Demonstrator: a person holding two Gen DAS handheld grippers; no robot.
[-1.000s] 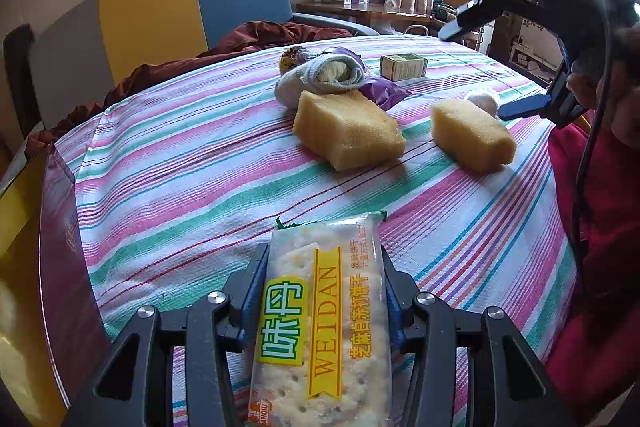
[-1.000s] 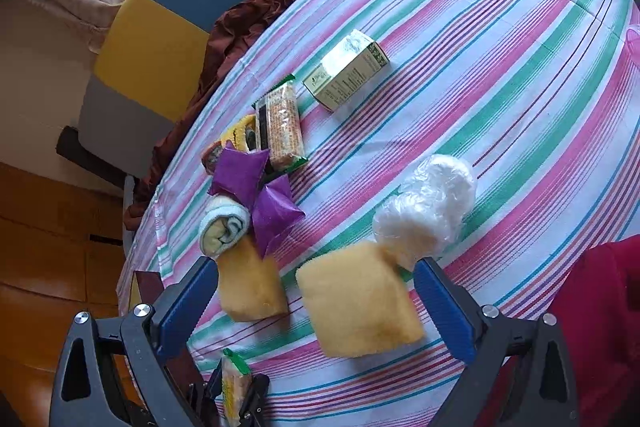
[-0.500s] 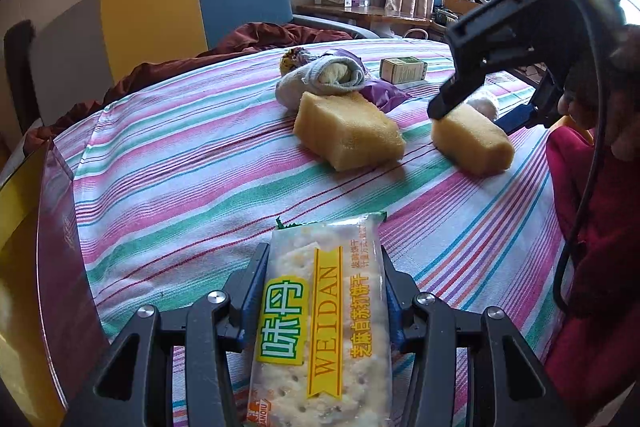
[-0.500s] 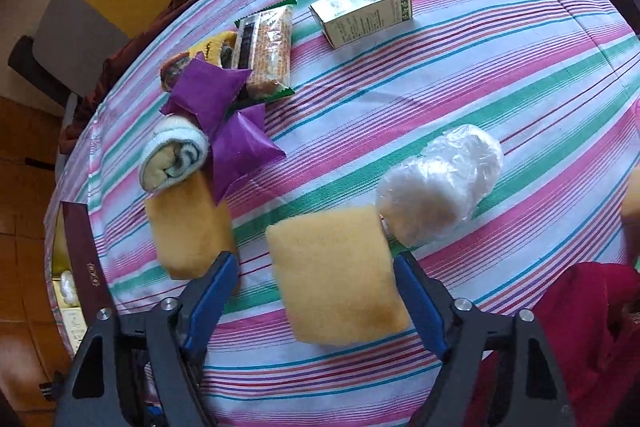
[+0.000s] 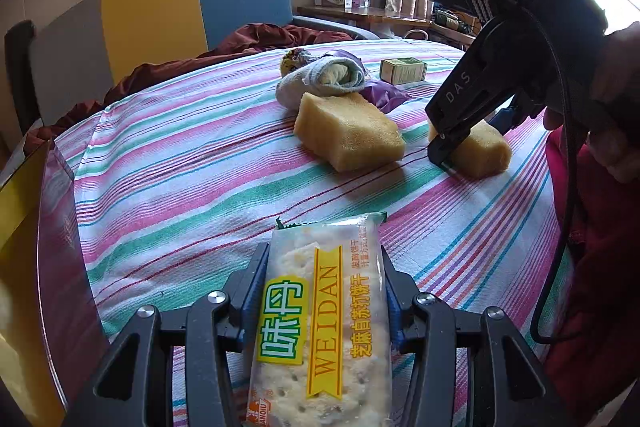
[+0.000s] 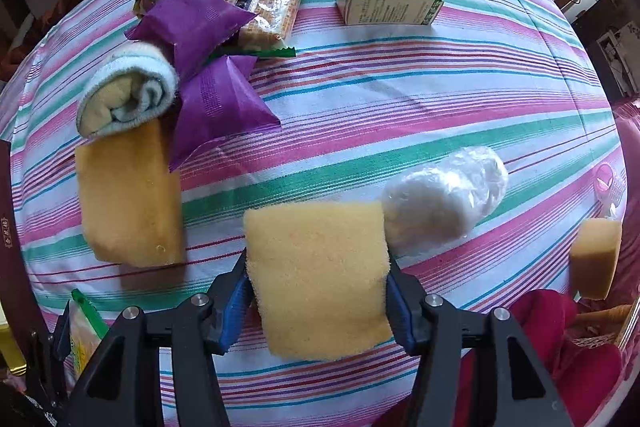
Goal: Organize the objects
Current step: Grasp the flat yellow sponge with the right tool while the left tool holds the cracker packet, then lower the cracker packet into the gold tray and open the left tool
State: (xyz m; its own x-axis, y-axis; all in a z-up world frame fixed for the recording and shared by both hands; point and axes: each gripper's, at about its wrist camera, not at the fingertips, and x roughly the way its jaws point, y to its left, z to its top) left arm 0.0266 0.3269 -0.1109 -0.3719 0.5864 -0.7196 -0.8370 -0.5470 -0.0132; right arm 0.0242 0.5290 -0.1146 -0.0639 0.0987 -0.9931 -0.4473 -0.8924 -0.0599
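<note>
Right gripper point(image 6: 318, 291) closing around near yellow sponge point(image 6: 316, 275); pads apparently touching its sides.
Left gripper point(image 5: 323, 301) clamped on cracker packet point(image 5: 324, 323), lower end cut off.

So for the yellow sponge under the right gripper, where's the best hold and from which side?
From straight above, across its two long side faces. The sponge lies flat on the striped tablecloth, and the right gripper already straddles it, jaws closing on those sides. The wrapped white bundle touches its far corner, so grip toward the near half.
</note>
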